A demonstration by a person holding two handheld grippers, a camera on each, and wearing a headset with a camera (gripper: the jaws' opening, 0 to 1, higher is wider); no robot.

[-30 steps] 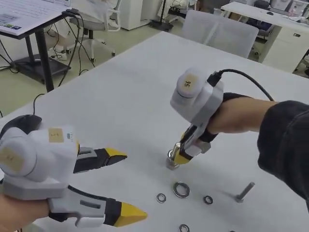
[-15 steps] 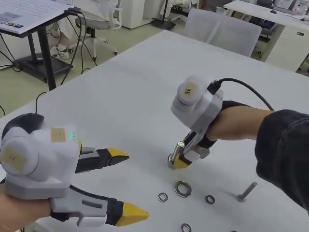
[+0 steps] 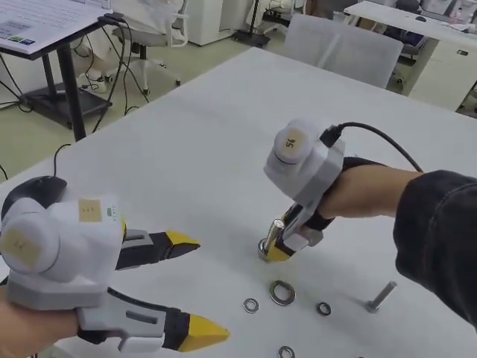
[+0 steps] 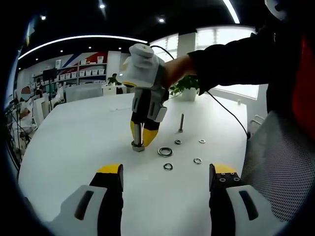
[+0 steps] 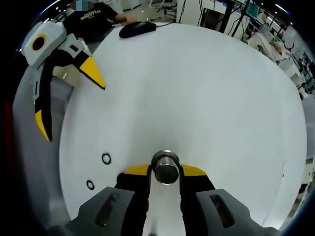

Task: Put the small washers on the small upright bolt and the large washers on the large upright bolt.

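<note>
My right gripper (image 3: 279,250) is shut on the large bolt (image 3: 269,239), which stands upright on the white table (image 3: 201,149). From above, the bolt's top (image 5: 165,167) sits between the yellow fingertips. A large washer (image 3: 282,292) lies flat just in front of it, with small washers (image 3: 250,305) (image 3: 323,308) on either side and another (image 3: 285,351) nearer me. The small bolt (image 3: 378,296) stands on its head to the right. My left gripper (image 3: 195,285) hovers open and holds nothing at the lower left, facing the large bolt (image 4: 137,138) and the washers (image 4: 165,151).
A black mouse (image 5: 137,29) lies on the table near its left edge. A grey chair (image 3: 339,48) stands at the far side. Beyond the table are a desk (image 3: 45,26) with cables and an office chair.
The right gripper's body has sunk slightly while the large bolt stays in place in its jaws. The left gripper has hardly moved.
</note>
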